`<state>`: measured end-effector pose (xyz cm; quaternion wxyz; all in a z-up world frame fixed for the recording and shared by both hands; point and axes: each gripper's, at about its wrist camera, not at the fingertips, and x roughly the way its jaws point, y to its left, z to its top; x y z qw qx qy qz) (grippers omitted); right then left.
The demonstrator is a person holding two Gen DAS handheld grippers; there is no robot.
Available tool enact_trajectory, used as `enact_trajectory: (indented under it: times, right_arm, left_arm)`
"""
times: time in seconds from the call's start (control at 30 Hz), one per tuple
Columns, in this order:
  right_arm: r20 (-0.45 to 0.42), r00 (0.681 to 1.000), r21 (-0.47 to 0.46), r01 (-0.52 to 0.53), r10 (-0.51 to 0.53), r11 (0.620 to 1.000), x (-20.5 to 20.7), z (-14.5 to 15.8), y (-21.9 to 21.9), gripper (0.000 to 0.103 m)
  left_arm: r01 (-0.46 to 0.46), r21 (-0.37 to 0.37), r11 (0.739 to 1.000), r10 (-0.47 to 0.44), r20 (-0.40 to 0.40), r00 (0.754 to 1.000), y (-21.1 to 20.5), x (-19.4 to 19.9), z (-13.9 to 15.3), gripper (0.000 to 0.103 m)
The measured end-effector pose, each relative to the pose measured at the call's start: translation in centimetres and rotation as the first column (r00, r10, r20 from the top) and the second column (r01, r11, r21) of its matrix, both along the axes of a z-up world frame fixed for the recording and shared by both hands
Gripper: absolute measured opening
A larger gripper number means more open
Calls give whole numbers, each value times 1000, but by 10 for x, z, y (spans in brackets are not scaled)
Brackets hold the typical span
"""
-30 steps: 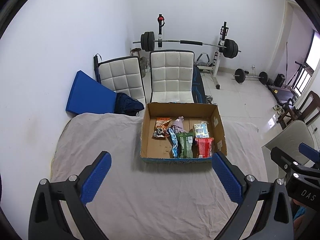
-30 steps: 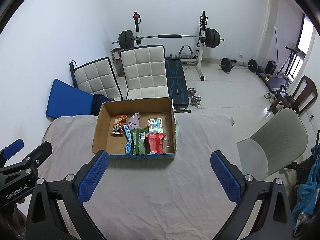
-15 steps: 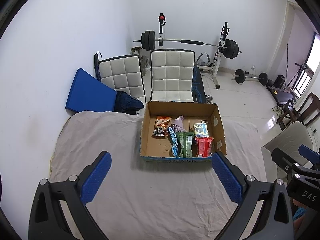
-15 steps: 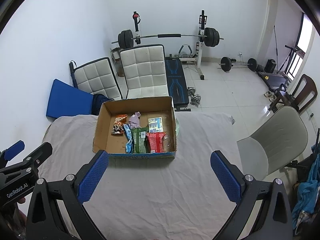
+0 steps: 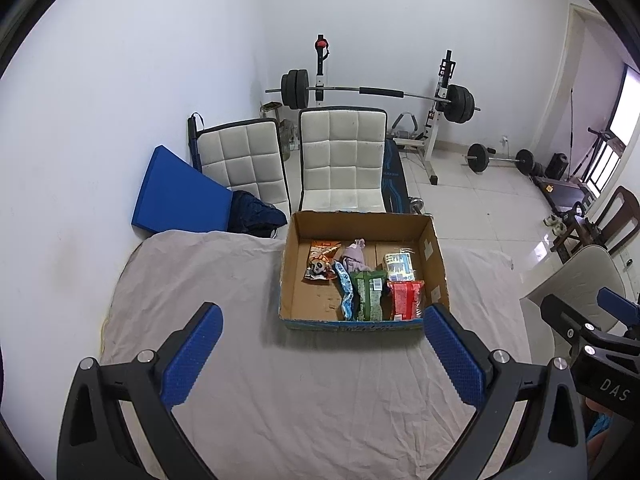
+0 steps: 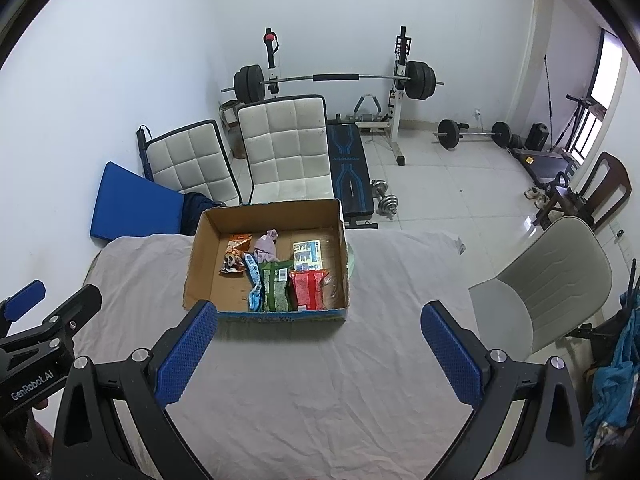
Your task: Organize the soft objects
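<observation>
Both grippers sit a touch lower than a second ago; box contents haven't shifted. I read the left gripper (image 5: 320,354) as hovering over the cloth-covered table (image 5: 304,400), fingers spread wide, nothing between the blue pads (image 5: 192,354). Right gripper (image 6: 318,352): same, fingers wide apart and empty, hovering near the front edge of the cardboard box (image 6: 204,256). From the left wrist view I see the right gripper at the far right edge; from the right wrist view the left gripper shows at the far left.

Soft items all sit inside the box, grouped toward its right half: red packet (image 5: 406,300) at the front right, green packet (image 5: 369,296) touching its left side, blue-white packet (image 5: 346,292) just left of that. Behind them: orange snack bag (image 5: 320,266), lilac soft toy (image 5: 354,258), white-blue pack (image 5: 398,266). Box's left front floor is bare cardboard.

Beyond the table: two white quilted chairs (image 5: 342,160), blue mat (image 5: 180,196) leaning on the wall, barbell rack (image 5: 376,92), grey chair (image 6: 552,292) at the right.
</observation>
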<state>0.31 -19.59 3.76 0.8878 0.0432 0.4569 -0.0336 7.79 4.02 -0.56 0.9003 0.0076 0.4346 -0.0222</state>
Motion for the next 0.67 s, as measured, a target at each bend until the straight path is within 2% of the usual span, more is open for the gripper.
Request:
enact_trajectory:
  times: [0.67]
  right_arm:
    - [-1,1000,-1,4,-4,1000,-1,2,0,103]
  left_arm:
    - [3,-7,1000,-3,-1,1000,0,-1,-3,103]
